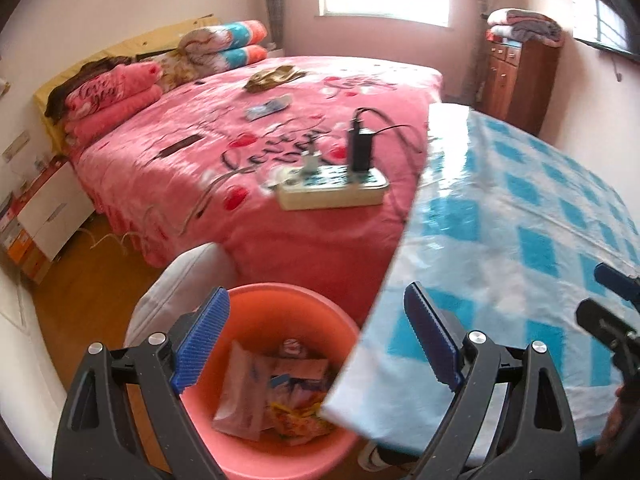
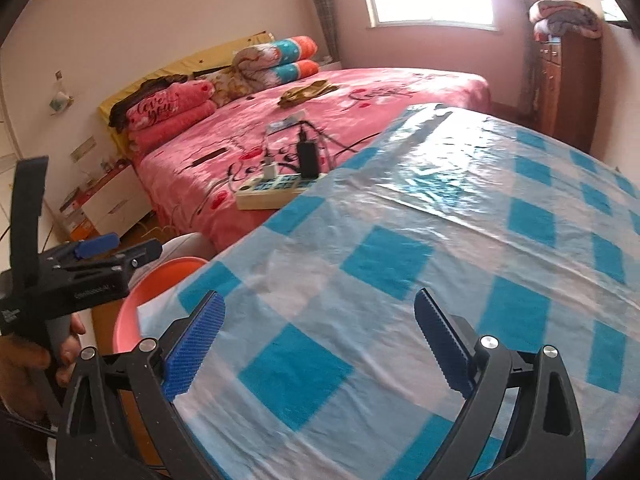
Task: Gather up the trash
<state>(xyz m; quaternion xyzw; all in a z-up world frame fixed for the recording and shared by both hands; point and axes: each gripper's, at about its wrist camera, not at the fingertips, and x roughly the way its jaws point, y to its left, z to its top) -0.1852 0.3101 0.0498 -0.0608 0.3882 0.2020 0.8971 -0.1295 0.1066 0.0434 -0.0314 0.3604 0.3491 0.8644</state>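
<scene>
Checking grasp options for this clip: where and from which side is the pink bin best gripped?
Grip the pink bin by its far rim, coming from above with one finger inside. The rim is thin and the mouth is open; the table covers the right side, and wrappers fill the bottom. This is a judgement.

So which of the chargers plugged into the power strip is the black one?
The taller charger at the strip's right end; the smaller white one sits left of it.

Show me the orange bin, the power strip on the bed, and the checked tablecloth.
orange bin (image 1: pixel 256 300), left wrist view, inner back wall.
power strip (image 1: pixel 332 194), left wrist view, front side.
checked tablecloth (image 2: pixel 384 264), right wrist view, blue square.
</scene>
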